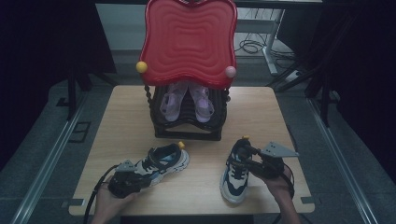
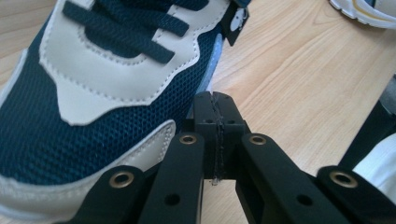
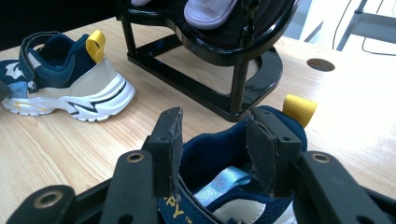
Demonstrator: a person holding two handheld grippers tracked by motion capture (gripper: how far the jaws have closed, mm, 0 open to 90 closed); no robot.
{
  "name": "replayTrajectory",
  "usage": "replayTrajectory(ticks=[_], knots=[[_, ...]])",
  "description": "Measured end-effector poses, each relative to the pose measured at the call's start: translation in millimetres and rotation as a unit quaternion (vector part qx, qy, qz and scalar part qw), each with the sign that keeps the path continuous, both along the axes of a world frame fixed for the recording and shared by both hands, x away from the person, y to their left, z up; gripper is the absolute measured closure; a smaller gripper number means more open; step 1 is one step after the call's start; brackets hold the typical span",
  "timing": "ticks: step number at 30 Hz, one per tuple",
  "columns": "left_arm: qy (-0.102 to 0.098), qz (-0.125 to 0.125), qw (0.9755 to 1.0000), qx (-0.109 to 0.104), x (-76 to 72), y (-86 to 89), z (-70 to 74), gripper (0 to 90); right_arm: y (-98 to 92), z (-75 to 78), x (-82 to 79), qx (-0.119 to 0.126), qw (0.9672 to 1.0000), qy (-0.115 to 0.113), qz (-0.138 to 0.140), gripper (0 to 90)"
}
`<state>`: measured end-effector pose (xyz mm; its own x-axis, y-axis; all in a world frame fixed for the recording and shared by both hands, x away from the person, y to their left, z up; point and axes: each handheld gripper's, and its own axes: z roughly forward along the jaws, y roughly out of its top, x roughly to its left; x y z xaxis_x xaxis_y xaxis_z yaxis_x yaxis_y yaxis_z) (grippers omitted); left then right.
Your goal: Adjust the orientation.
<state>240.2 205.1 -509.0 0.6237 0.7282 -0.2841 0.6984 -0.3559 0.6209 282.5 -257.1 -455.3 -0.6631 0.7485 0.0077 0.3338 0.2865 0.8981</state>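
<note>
Two navy and white sneakers lie on the wooden table (image 1: 261, 112). The left sneaker (image 1: 163, 161) lies at an angle with its yellow heel tab toward the rack. My left gripper (image 1: 141, 178) is shut and empty, its tips (image 2: 216, 116) on the table right beside that sneaker's toe (image 2: 93, 93). The right sneaker (image 1: 236, 175) points toward the front edge. My right gripper (image 1: 243, 159) comes in from the right and is shut across this sneaker's collar (image 3: 210, 156), one jaw on each side of the opening (image 3: 215, 140).
A black shoe rack (image 1: 187, 128) with a red wavy top (image 1: 189, 39) stands at the back middle, with a pair of purple sandals (image 1: 187, 100) on its shelf. The rack's base (image 3: 210, 88) is close behind the right sneaker. A round hole (image 3: 320, 64) sits in the tabletop.
</note>
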Motion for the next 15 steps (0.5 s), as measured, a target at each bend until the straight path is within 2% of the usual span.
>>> replayTrajectory(ticks=[6,15], knots=[[-0.001,0.017,0.9998,0.010,2.5,9.5,-0.5,89.4,-0.1,0.0,0.0,-0.001,1.0000,-0.001,0.000,55.7],[0.001,0.035,0.9993,0.010,6.6,20.2,-2.1,89.3,0.4,0.0,-0.1,0.002,1.0000,0.000,0.001,55.7]])
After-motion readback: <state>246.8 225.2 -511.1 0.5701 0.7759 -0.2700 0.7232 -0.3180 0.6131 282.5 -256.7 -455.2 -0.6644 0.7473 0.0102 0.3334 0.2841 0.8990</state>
